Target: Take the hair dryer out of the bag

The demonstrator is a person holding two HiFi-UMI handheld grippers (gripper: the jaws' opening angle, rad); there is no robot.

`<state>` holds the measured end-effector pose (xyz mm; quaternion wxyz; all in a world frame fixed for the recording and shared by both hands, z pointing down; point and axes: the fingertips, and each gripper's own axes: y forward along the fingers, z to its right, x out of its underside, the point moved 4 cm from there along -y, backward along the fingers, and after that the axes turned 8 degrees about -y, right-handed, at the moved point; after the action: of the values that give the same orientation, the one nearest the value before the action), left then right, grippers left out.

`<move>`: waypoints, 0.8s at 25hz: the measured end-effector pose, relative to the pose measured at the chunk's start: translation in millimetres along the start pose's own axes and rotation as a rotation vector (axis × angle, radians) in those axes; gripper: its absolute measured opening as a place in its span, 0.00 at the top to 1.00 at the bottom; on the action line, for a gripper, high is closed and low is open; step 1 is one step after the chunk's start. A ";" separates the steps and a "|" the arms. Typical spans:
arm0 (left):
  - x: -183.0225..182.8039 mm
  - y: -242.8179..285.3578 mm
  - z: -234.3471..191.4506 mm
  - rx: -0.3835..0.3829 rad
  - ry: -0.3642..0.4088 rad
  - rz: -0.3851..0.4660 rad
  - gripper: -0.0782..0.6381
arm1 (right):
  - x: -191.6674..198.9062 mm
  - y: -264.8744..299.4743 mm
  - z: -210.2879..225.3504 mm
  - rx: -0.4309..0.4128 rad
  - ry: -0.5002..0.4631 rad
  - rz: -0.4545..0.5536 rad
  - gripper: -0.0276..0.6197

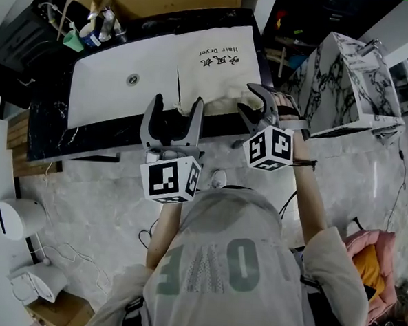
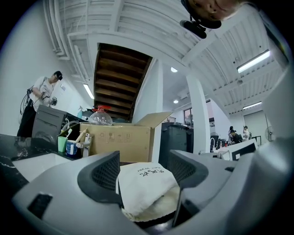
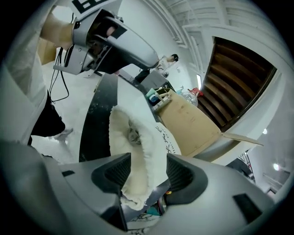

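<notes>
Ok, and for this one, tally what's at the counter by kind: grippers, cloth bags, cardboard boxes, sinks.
Grippers: 2, the left gripper and the right gripper
Cloth bags: 1
Cardboard boxes: 1
Sinks: 1
Total: 5

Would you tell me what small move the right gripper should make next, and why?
Probably close the right gripper on the rim of the white bag. Its jaws stand apart astride that open edge, cloth between them but not yet pinched, while the left gripper stands open before the mouth. A firm hold should keep the mouth open for reaching in.
</notes>
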<state>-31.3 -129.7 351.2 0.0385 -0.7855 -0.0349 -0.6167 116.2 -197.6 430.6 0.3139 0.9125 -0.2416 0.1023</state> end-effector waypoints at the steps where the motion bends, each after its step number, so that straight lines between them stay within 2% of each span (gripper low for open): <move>1: 0.6 0.2 1.7 0.004 -0.001 -0.001 0.45 | 0.9 2.4 -0.7 -0.002 -0.015 -0.003 0.58; 5: 2.4 0.9 8.4 0.016 -0.026 -0.006 0.45 | 0.7 6.9 1.9 0.008 -0.054 -0.002 0.71; 9: 5.5 0.5 15.2 0.033 -0.033 -0.014 0.45 | -6.1 1.1 11.1 0.043 -0.037 0.027 0.86; 20: 2.5 -9.2 6.7 -0.003 -0.040 0.000 0.45 | -21.6 -12.3 57.5 0.162 -0.038 0.081 0.89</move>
<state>-25.2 -119.9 352.1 0.0363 -0.7978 -0.0348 -0.6009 105.8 -216.8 371.9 0.2300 0.9261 -0.2751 0.1170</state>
